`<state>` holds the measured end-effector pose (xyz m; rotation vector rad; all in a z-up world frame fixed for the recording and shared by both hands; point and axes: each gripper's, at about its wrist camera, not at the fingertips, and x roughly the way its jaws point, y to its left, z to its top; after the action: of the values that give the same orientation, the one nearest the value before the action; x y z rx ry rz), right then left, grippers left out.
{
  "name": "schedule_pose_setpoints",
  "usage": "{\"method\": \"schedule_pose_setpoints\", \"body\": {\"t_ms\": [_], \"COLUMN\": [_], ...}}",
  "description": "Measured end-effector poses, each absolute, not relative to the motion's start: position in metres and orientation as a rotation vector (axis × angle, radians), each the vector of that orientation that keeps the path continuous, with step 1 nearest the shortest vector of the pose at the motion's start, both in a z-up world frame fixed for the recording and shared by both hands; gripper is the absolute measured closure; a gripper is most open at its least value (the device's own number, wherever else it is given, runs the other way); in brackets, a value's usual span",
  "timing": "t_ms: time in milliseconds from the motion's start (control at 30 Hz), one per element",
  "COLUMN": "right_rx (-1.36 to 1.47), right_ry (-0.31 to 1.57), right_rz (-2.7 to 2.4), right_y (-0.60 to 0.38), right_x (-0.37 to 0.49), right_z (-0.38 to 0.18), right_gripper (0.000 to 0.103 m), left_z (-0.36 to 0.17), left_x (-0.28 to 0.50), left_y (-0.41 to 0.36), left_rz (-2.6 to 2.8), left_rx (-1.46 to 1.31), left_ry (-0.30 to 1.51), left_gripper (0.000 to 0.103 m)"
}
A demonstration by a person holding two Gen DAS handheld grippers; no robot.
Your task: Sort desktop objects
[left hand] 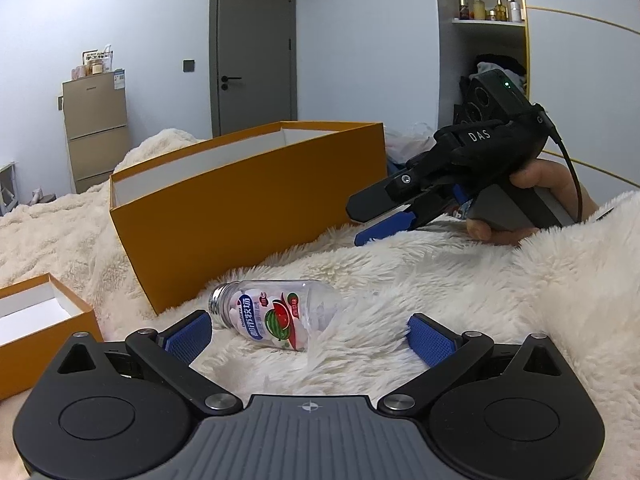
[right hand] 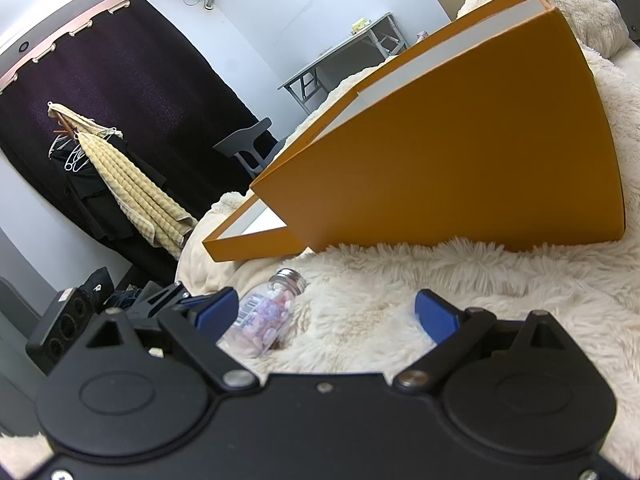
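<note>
Small orange box [left hand: 48,332]: at 9 o'clock in the left wrist view, open, white inside, sitting on the fluffy blanket.
Large orange box [left hand: 240,216]: open-topped, white-lined, at 11 o'clock from the bottle; in the right wrist view it fills 1 to 2 o'clock, with its shallow orange lid [right hand: 256,240] lying at its lower left corner.
Bottle [left hand: 276,314]: clear plastic, lying on its side on the blanket just ahead of the left claw; long axis runs from 10 o'clock to 4 o'clock, silver threaded neck toward 10 o'clock, base toward 4 o'clock. A watermelon label faces up; pink and white tablets show inside in the right wrist view [right hand: 266,316].
Surface: cream fluffy blanket [left hand: 440,280] over a bed, rumpled into folds.
Room: grey door [left hand: 254,48] at 12 o'clock, beige cabinet [left hand: 96,132] at 10 o'clock, wall shelf with bottles [left hand: 490,12] at 1 o'clock; the right wrist view shows a dark curtain [right hand: 120,100], a hanging yellow towel [right hand: 132,184] and a grey folding table [right hand: 340,56].
Left claw [left hand: 310,338]: released, blue pads spread wide, nothing gripped; the bottle lies between the pads nearer the left one, whether touching it I cannot tell.
Right claw [left hand: 360,218]: at 2 o'clock, held by a hand [left hand: 532,200], spread wide and empty, tips low over the blanket; from its own camera [right hand: 326,316] the bottle lies by its left pad.
</note>
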<state>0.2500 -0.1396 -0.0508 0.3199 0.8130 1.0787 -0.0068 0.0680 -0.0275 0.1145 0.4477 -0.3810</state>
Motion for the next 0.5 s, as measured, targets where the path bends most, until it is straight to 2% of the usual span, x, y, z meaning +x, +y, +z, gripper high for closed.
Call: {"method": "schedule_pose_setpoints", "body": {"t_ms": [500], "right_rx": [0.322], "right_ry": [0.817], "right_rz": [1.08], "right_y": [-0.1398], "right_x": [0.2492], "right_z": [-0.0497], "right_gripper": [0.008], "left_z": [-0.0271], "left_x": [-0.0086], "left_y": [0.0605], "left_rz": [-0.361], "left_rx": [0.155], "left_ry": [0.444], "left_gripper": [0.0]}}
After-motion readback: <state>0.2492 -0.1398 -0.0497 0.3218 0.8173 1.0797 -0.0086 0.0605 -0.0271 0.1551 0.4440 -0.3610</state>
